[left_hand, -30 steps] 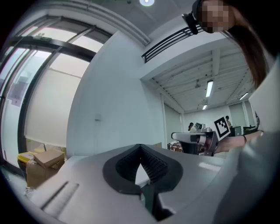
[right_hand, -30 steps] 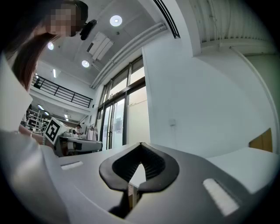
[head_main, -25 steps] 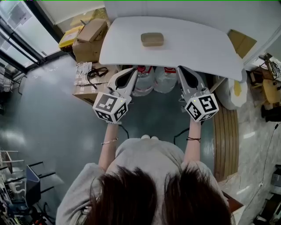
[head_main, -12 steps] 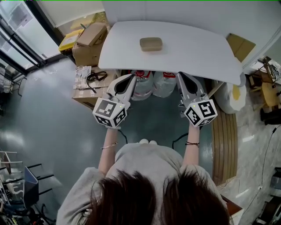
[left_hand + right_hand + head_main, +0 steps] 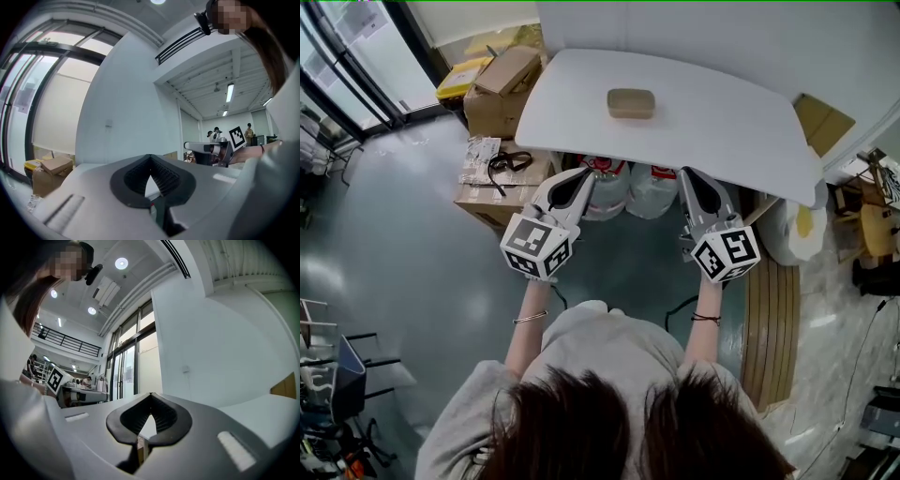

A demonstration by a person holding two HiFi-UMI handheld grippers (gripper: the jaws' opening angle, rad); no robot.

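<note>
Both grippers are held out level and side by side, tips aimed at the near edge of the white table (image 5: 722, 117); it reads as a neutral carry pose. Left gripper (image 5: 587, 174): jaws are brought together at the tips, nothing between them. Right gripper (image 5: 685, 172): same, closed and empty. The tan block (image 5: 631, 103) is laid flat mid-table, toward the far edge, well apart from both tips. Water jugs (image 5: 654, 192) are stowed under the table, likely to keep them out of the way. Cardboard boxes (image 5: 502, 80) are stacked by the left end.
</note>
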